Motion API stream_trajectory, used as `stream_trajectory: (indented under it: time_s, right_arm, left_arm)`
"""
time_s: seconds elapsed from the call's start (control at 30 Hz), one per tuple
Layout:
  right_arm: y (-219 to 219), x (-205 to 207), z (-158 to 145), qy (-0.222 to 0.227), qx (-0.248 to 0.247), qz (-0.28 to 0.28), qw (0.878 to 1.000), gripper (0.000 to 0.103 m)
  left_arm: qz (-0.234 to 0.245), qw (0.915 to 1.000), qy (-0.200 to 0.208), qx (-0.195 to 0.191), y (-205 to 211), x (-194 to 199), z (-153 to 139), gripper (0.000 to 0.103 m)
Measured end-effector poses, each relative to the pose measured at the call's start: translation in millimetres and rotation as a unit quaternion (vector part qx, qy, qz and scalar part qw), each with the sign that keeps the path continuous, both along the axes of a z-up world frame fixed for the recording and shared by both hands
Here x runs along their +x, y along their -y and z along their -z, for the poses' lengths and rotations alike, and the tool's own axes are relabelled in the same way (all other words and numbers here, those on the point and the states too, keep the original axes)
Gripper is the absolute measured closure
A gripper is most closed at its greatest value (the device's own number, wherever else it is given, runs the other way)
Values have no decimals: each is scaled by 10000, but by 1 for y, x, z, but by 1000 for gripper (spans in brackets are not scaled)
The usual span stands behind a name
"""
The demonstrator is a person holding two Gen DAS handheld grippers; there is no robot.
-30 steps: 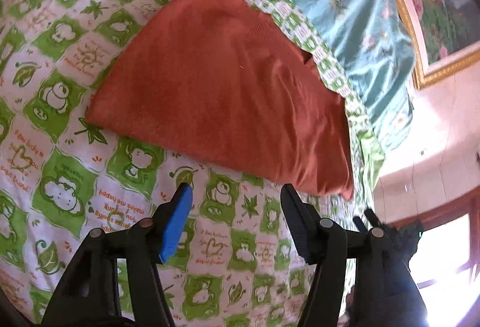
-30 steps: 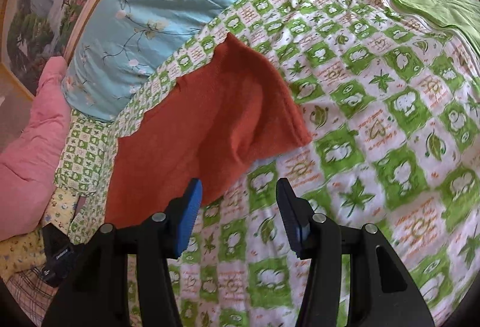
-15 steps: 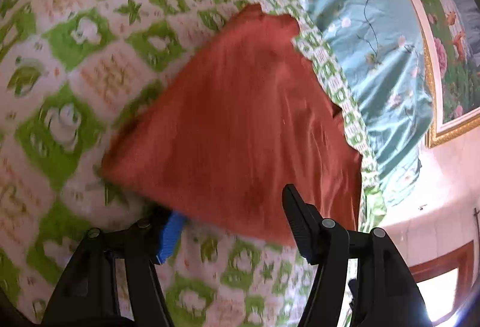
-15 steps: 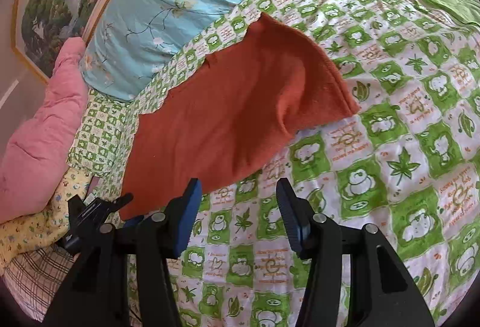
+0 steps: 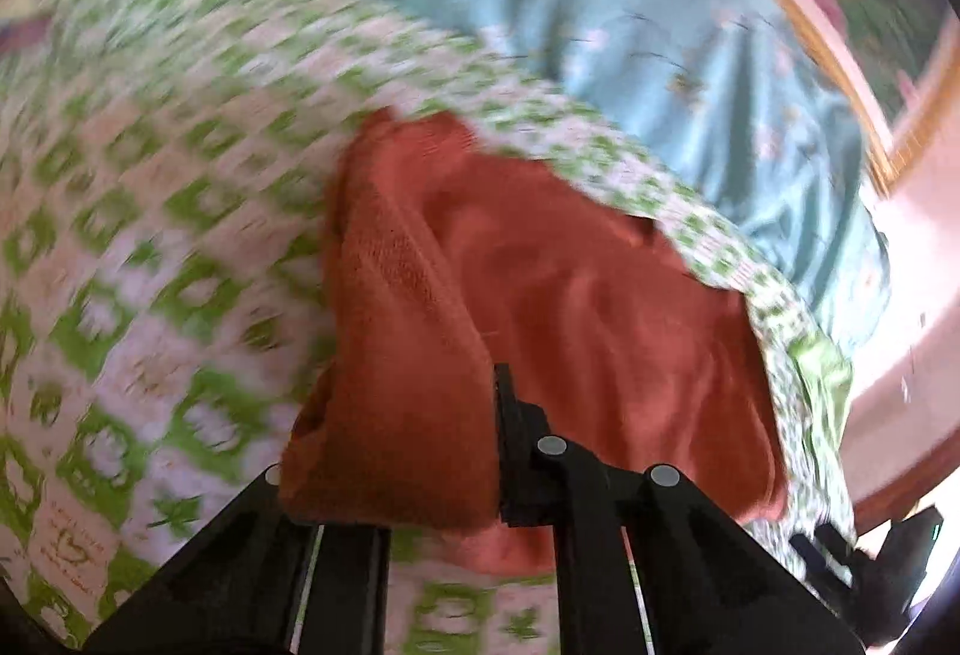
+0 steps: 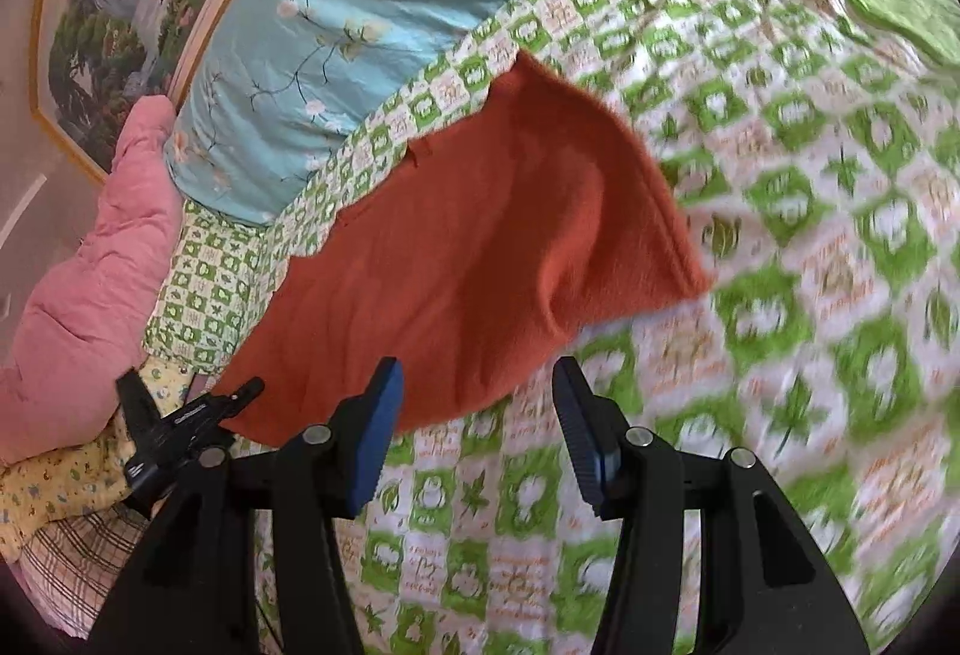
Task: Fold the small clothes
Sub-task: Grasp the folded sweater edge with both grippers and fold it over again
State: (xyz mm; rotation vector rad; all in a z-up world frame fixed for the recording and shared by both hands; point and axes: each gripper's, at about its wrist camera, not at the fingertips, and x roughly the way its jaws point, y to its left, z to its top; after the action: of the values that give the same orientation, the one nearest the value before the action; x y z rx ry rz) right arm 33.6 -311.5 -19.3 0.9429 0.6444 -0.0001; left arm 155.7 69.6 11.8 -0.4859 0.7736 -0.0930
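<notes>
The rust-red cloth [image 6: 480, 247] is spread on the bed [image 6: 810, 247], on a green-and-white quilt, with its far edge tucked just under the quilt's rim, below the blue sheet [image 6: 336, 12]. In the left wrist view one edge of the cloth [image 5: 396, 385] is seen bunched up and lifted between the fingers of the left gripper [image 5: 390, 451]; the fingers are drawn in on that fold, one of them hidden behind the fabric. That view is badly smeared, so finer detail cannot be told.

The right gripper [image 6: 477, 415] is held just above the quilt at the cloth's near hem, its fingers spread wide with nothing between them.

The cloth is judged to be a light, soft knit: it drapes, sags and creases wherever it is raised, and no stiffness can be counted on. A fuzzy, grippy surface is suggested, so slipping looks unlikely, but stretching at a pinch point is a risk. It is best taken at edges and corners, with enough material gathered between the pads that a single layer is not dragged out. The free corner [image 6: 690, 283] towards the right side looks the natural place for the right gripper, so that the fold can be carried over evenly from two points and not twisted from one.
</notes>
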Motion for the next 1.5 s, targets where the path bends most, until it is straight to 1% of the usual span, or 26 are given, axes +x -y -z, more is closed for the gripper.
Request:
stream_trajectory:
  time_s: [0.07, 0.13, 0.23, 0.27, 0.33, 0.4, 0.43, 0.47, 0.53, 0.63, 0.7, 0.73, 0.8, 0.83, 0.87, 0.9, 0.93, 0.97, 1.03, 1.07, 1.1, 1.17, 1.2, 1.27, 1.4, 1.5]
  right_arm:
    - [10, 7, -4, 86, -43, -46, 9999, 50]
    - [22, 18, -8, 167, 1, -185, 9997, 50]
    - [38, 40, -10, 200, 89, -448, 9988, 50]
    - [42, 47, -10, 181, 87, -512, 9985, 50]
    - [50, 66, -7, 139, 247, -725, 9970, 50]
    - [54, 92, -1, 98, 570, -1101, 9922, 44]
    - [54, 101, 2, 59, 624, -1221, 9905, 37]
    - [52, 117, 5, 34, 717, -1403, 9875, 33]
    - [45, 139, 9, 13, 818, -1687, 9823, 30]
    - [32, 181, 18, -100, 1015, -2136, 9716, 30]
    - [19, 215, 21, -188, 989, -2381, 9660, 30]
    - [16, 225, 22, -182, 990, -2453, 9642, 30]
    - [3, 252, 21, -193, 845, -2615, 9613, 30]
    - [-3, 260, 19, -171, 727, -2677, 9606, 31]
    - [-12, 270, 17, -116, 632, -2828, 9570, 44]
    - [-16, 276, 16, -77, 598, -2904, 9550, 60]
    - [-19, 280, 14, -100, 483, -2925, 9550, 86]
    - [-20, 280, 9, -188, 246, -2888, 9569, 87]
    - [-10, 272, -3, 40, 147, -2816, 9594, 89]
    - [3, 261, -15, 263, 83, -2705, 9623, 89]
    - [15, 251, -24, 373, 17, -2582, 9654, 89]
    - [41, 232, -35, 499, -95, -2348, 9707, 89]
    - [54, 224, -36, 477, -166, -2230, 9735, 89]
    - [71, 215, -29, 295, -299, -2016, 9786, 89]
    - [106, 199, 11, -303, -288, -1720, 9842, 89]
    - [117, 194, 30, -442, -251, -1645, 9851, 89]
  left_arm:
    - [282, 9991, 174, 262, 27, 6, -15, 94]
    - [578, 9961, 394, 539, 58, 9, -26, 94]
    - [1022, 9895, 554, 854, 104, 12, -30, 94]
    - [1152, 9873, 563, 941, 117, 13, -28, 94]
    - [1420, 9815, 514, 1175, 146, 13, -19, 94]
    - [1624, 9760, 367, 1401, 168, 14, -2, 94]
    - [1677, 9736, 288, 1522, 177, 13, 7, 94]
    - [1696, 9716, 247, 1630, 182, 12, 13, 94]
    - [1718, 9686, 239, 1780, 187, 9, 21, 94]
    - [1725, 9671, 268, 1851, 188, 6, 20, 94]
    - [1749, 9660, 277, 1881, 188, 5, 19, 94]
    - [1759, 9658, 276, 1887, 186, 4, 19, 94]
    - [1787, 9646, 273, 1922, 186, 4, 19, 94]
    - [1797, 9638, 270, 1953, 187, 4, 18, 94]
    - [1803, 9630, 272, 1985, 188, 5, 17, 94]
    - [1796, 9619, 286, 2041, 189, 4, 15, 94]
    - [1791, 9613, 302, 2070, 190, 6, 11, 94]
    - [1811, 9615, 315, 2044, 190, 8, 7, 94]
    - [1879, 9638, 423, 1843, 193, 9, -8, 94]
    - [1944, 9645, 500, 1717, 197, 10, -16, 94]
    - [2040, 9643, 571, 1591, 203, 11, -23, 94]
    - [2258, 9622, 652, 1372, 222, 13, -30, 94]
    - [2355, 9610, 661, 1293, 234, 16, -30, 94]
    - [2544, 9576, 656, 1177, 256, 21, -24, 94]
    - [2734, 9540, 341, 1184, 290, 29, 1, 94]
    - [2707, 9543, 200, 1250, 298, 33, 15, 93]
